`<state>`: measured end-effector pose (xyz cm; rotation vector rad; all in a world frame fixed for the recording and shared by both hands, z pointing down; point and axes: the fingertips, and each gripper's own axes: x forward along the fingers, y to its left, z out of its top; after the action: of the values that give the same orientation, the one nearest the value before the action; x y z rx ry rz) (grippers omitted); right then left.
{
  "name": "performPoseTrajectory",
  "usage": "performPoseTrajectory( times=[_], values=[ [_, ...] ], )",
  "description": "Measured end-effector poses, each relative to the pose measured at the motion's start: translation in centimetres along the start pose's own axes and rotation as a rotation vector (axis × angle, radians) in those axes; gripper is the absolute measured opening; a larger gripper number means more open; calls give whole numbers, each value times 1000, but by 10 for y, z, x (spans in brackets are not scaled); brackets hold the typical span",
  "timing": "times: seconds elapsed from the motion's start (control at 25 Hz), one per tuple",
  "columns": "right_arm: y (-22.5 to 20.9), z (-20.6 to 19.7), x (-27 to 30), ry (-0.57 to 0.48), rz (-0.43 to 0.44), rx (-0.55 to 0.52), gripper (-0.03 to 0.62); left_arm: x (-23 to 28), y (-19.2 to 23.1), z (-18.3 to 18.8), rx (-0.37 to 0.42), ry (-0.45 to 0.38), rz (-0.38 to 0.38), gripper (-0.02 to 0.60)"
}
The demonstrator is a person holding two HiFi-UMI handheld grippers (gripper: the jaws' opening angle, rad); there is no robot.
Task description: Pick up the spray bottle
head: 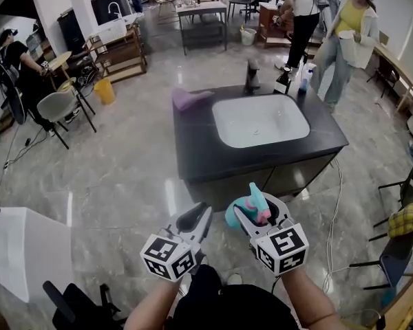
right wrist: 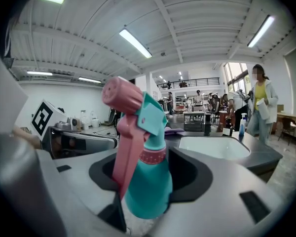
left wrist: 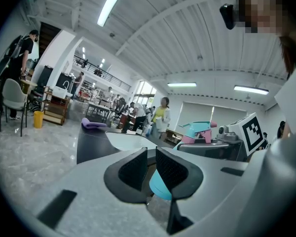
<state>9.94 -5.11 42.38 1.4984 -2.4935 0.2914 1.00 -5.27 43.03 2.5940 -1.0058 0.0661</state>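
A teal spray bottle [head: 250, 207] with a pink trigger head sits upright between the jaws of my right gripper [head: 259, 213], which is shut on it. In the right gripper view the bottle [right wrist: 147, 184] fills the middle, its pink nozzle pointing left. My left gripper [head: 200, 216] hangs just left of it with its jaws together and nothing between them. In the left gripper view its dark pads [left wrist: 170, 170] nearly touch, and the bottle's top [left wrist: 202, 129] shows to the right. Both grippers are held in the air short of the dark counter [head: 193, 150].
The counter ahead holds a white sink [head: 222, 135], a purple cloth [head: 190, 100], a dark faucet [head: 251, 77] and a small blue-capped bottle [head: 304, 81]. Two people [head: 346, 36] stand beyond it. Chairs [head: 398, 249] are at the right, and a white sheet [head: 20, 253] at the left.
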Motion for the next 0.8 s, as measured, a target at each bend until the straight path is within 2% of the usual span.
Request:
performPoseTrajectory(
  times=[0.8],
  values=[
    [42,-18,-42,35,101,-30,225,-44,-41,-15,4,-16,35,31]
  ],
)
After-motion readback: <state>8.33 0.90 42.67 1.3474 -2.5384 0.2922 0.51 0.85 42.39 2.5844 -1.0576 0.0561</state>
